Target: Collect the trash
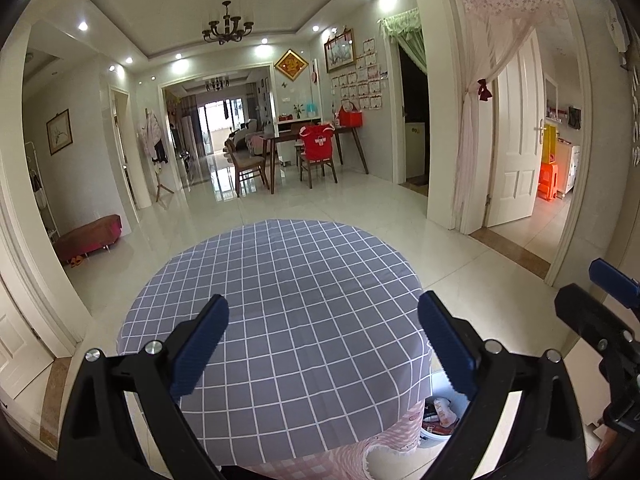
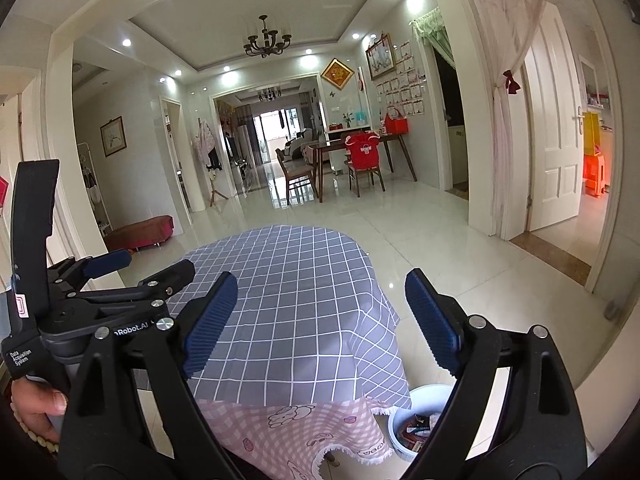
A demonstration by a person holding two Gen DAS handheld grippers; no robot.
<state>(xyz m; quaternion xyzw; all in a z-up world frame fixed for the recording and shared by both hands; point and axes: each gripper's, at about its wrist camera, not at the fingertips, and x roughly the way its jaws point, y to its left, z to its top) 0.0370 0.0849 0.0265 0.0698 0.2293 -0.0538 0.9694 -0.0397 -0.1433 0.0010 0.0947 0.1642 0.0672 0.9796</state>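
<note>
- Both the left tool [image 1: 322, 344] and the right tool [image 2: 320, 322] are held wide apart, with nothing gripped.
- No trash is seen on the bench [image 1: 280, 280] ahead.
- Trash [image 2: 416, 430] is seen collected in the white bin [image 2: 424, 394] below the right tool, so the task is judged nearly done.

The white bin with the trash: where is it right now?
The white bin sits on the floor at the table's right side, low in both wrist views, partly hidden behind each gripper's right finger.

Bright, sharp frames; ceiling spotlights [image 1: 178, 56] flare white, floor tiles [image 1: 360, 208] glare, fisheye bends edges into dark corners
</note>
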